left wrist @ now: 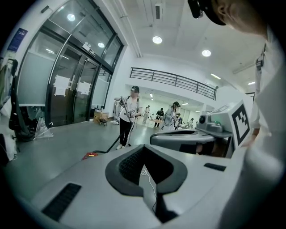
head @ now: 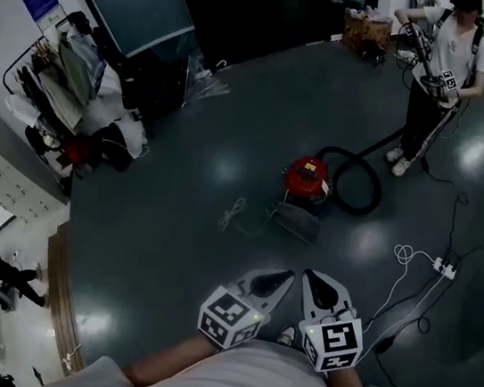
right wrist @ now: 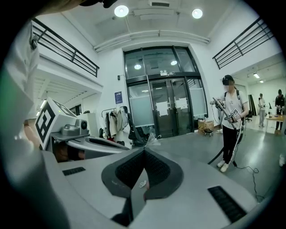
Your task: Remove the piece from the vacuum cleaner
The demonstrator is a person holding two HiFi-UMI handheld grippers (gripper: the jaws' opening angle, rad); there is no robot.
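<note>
A red canister vacuum cleaner (head: 306,178) stands on the dark floor in the head view, its black hose (head: 358,184) looped to the right and a flat floor piece (head: 295,222) lying in front of it. The hose runs on to a person (head: 442,69) who holds the wand. In the left gripper view the vacuum (left wrist: 90,154) shows small and far off. My left gripper (head: 286,277) (left wrist: 144,146) and right gripper (head: 311,276) (right wrist: 144,150) hang side by side close to my body, well short of the vacuum. Both are shut with nothing between the jaws.
A white cord (head: 233,214) lies left of the vacuum. A power strip (head: 444,267) with white and black cables sits at the right. A clothes rack (head: 67,85) with bags stands at the left wall. Glass doors (right wrist: 163,112) and a cardboard box (head: 367,26) are at the far side.
</note>
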